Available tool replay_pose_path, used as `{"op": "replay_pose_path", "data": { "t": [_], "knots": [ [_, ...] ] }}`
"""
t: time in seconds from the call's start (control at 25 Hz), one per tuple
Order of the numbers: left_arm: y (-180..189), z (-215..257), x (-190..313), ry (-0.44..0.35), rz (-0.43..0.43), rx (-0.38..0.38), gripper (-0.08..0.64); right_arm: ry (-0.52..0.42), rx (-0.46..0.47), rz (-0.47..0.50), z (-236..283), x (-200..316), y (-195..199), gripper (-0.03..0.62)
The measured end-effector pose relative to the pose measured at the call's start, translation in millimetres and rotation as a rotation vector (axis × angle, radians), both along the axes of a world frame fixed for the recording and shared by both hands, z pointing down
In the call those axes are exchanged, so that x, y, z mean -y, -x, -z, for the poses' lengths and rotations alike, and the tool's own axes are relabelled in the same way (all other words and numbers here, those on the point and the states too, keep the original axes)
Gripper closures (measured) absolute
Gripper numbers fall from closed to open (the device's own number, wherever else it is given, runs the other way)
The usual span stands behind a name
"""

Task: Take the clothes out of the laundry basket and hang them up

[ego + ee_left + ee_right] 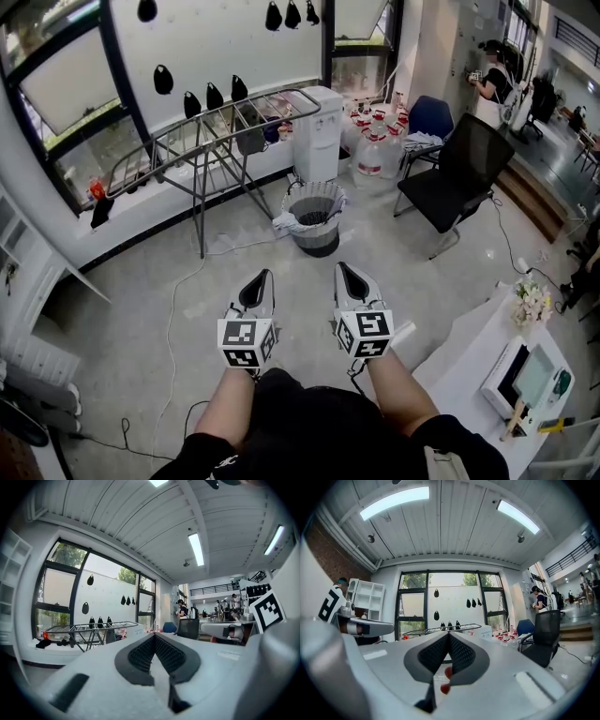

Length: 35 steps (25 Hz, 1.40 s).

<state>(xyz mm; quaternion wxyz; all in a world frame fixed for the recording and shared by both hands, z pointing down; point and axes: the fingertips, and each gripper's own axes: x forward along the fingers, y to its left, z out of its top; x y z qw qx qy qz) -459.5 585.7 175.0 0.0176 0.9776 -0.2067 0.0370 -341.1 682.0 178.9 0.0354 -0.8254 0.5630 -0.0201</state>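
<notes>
Grey concrete floor [141,319] spreads ahead of me toward a wall of big dark-framed windows, and I stand well back from the work. My left gripper [265,275] and my right gripper [341,268] are held out side by side, level, both pointing toward the laundry basket [335,202], which sits on the floor well apart from them. Both sets of jaws are clenched, the ribbed pads meeting at the tips with nothing caught between them. The basket is a pale, slatted round tub with a dark inside. A white cloth [284,223] hangs over its rim on the left and spills onto the floor. Behind it and to the left stands the metal drying rack [202,131], its wings spread in front of the window, with a grey garment [250,141] draped near its right end. A white appliance [319,131] stands just behind the basket, with a cluster of large water bottles [377,150] to its right. Further right are a black office chair [459,178] and, behind it, a blue chair [431,114]. At my right a white tabletop [469,342] carries a small bunch of flowers [531,302]. A person [494,80] stands by the far wall
</notes>
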Motion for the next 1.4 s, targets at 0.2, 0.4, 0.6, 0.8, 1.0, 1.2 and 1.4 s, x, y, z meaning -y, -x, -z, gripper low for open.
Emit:
{"op": "replay_pose_path", "data": {
  "t": [0.2,0.4,0.6,0.8,1.0,1.2,1.4],
  "knots": [
    [-13,-3,12,-0.005,-0.001,-0.003,0.552,-0.004,-0.010,-0.008,-2,9,-13,0.578],
    [-33,-9,33,-0.026,-0.008,-0.022,0.552,-0.007,-0.023,-0.014,-12,27,-32,0.578],
    [-63,-21,70,-0.031,-0.022,-0.023,0.552,0.004,-0.030,-0.014,-24,64,-59,0.578],
    [-107,-34,130,0.001,-0.035,-0.015,0.552,-0.002,0.040,-0.033,-28,119,-111,0.578],
    [-174,-39,208,0.044,-0.061,-0.009,0.552,0.011,0.053,-0.052,-24,195,-172,0.578],
    [-247,-31,304,0.047,-0.074,-0.005,0.552,0.033,0.064,-0.052,-17,296,-242,0.578],
    [-305,-22,397,0.074,-0.073,-0.003,0.552,0.045,0.077,-0.054,-6,390,-305,0.578]
  ]
}}
